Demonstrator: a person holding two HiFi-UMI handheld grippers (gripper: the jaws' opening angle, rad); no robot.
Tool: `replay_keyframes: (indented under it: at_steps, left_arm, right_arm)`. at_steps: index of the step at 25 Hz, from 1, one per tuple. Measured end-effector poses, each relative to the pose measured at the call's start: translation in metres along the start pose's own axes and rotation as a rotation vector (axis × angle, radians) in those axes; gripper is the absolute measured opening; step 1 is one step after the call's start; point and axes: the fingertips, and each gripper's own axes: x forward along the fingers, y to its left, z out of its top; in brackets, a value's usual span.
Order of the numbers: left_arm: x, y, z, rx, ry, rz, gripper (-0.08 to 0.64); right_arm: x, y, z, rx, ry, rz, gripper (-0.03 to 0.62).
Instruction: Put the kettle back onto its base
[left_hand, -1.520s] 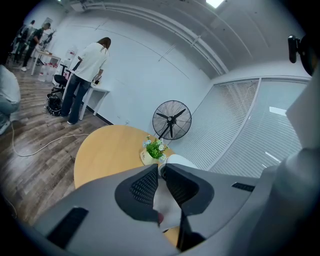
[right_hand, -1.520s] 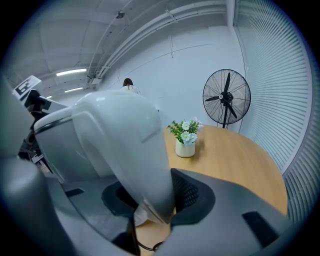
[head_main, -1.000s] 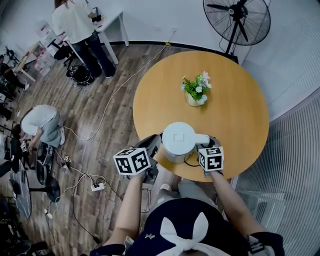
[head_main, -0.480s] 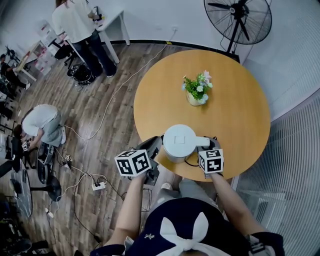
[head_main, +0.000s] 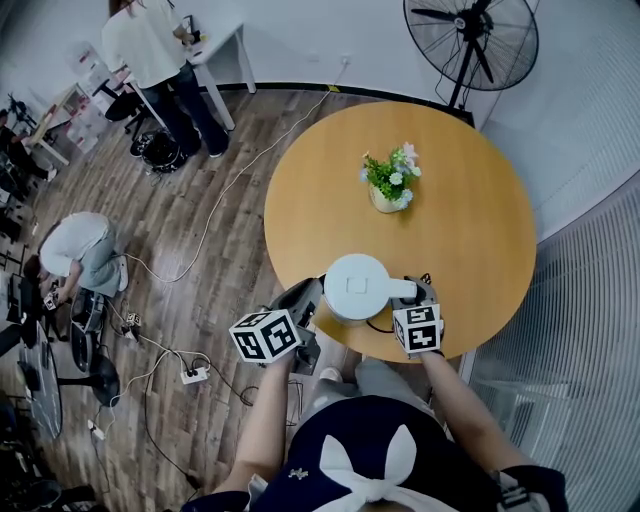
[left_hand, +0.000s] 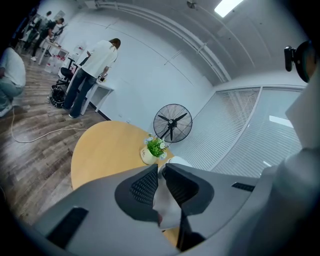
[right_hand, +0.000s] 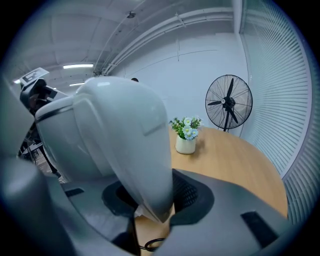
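Right claw (right_hand: 150, 200) clamps smooth, rounded white kettle (right_hand: 112, 132).

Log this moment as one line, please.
right gripper shut on kettle handle | left gripper shut on kettle's opposite side | kettle upright at table edge | base not visible, seating unconfirmed

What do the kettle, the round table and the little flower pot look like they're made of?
The kettle looks like white plastic: smooth, softly shiny, with moulded edges. The table is wood or a wood-look laminate, light tan and matt; the pictures don't settle which. The flower pot is probably glazed ceramic, cream and smooth, though plastic is possible.
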Motion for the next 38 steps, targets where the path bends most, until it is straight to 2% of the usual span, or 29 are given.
replay_keyframes:
  at_steps: [4,12,16,20,23,30,34,38]
  left_arm:
    - [0.001,-0.002,0.000,0.037,-0.008,0.010,0.064]
    - [0.002,-0.001,0.001,0.021,-0.004,0.021,0.064]
    - [0.001,0.000,0.002,0.030,0.001,0.025,0.064]
    - [0.001,-0.003,0.003,0.082,0.017,0.049,0.064]
    - [-0.001,-0.006,0.004,0.112,0.021,0.059,0.064]
    - [-0.015,-0.017,0.026,0.210,-0.051,0.105,0.064]
    - [-0.019,-0.028,0.026,0.242,-0.058,0.092,0.064]
    - [-0.022,-0.041,0.026,0.327,-0.067,0.099,0.064]
  right_arm:
    - [-0.001,0.000,-0.008,-0.024,0.014,-0.017,0.133]
    - [0.000,0.002,-0.014,-0.021,0.061,-0.008,0.130]
    - [-0.004,0.003,-0.024,-0.004,0.089,-0.015,0.173]
    - [-0.013,0.006,-0.023,0.006,0.078,-0.003,0.189]
    - [-0.024,0.005,-0.014,0.021,0.048,-0.004,0.190]
    - [-0.074,0.010,0.024,0.088,-0.087,0.025,0.192]
    - [-0.093,0.016,0.039,0.097,-0.149,0.069,0.192]
    - [-0.111,0.015,0.060,0.108,-0.238,0.070,0.186]
